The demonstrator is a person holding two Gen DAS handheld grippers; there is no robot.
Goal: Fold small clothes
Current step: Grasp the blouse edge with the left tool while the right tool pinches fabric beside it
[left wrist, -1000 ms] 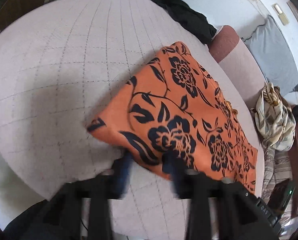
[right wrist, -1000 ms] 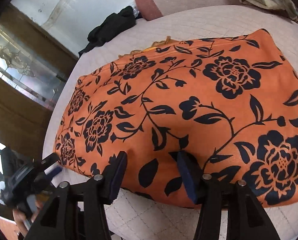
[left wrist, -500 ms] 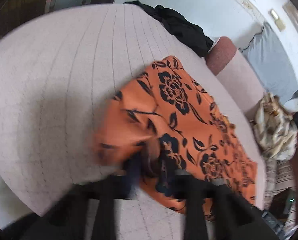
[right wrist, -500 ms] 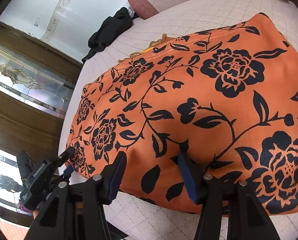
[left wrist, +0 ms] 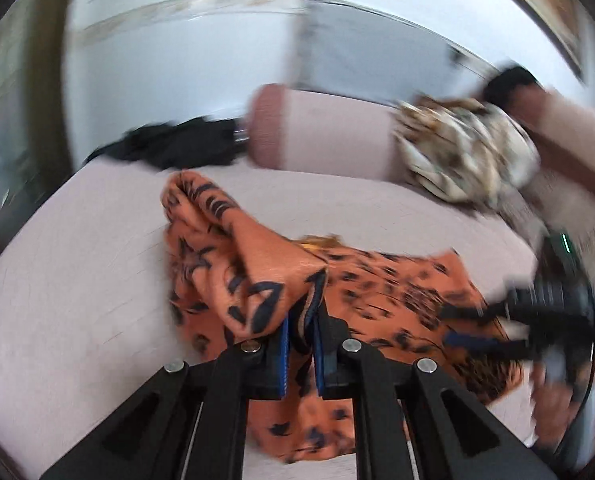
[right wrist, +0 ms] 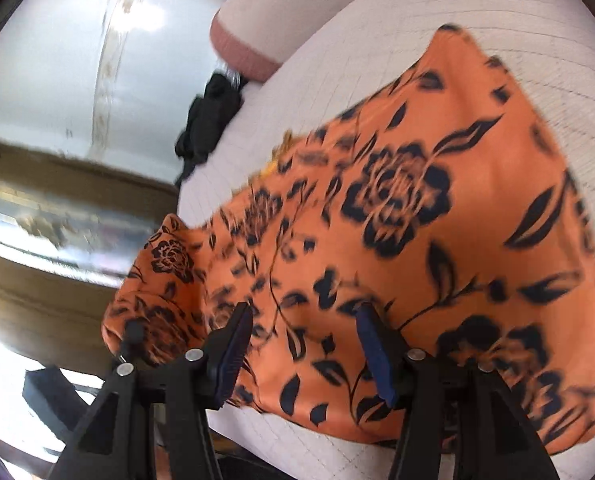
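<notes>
While spread on the quilted pale cushion (right wrist: pixel 377 40), the orange floral cloth (right wrist: pixel 437 220) is pinched at one bunched corner by the left gripper (left wrist: pixel 300 344); the right gripper (right wrist: pixel 303 354) is held half-open, empty, above its edge.

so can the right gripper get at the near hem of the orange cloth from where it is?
Probably yes. The right gripper is open right above the orange cloth, with nothing in between. The left gripper is shut on the far corner, well clear of it.
</notes>
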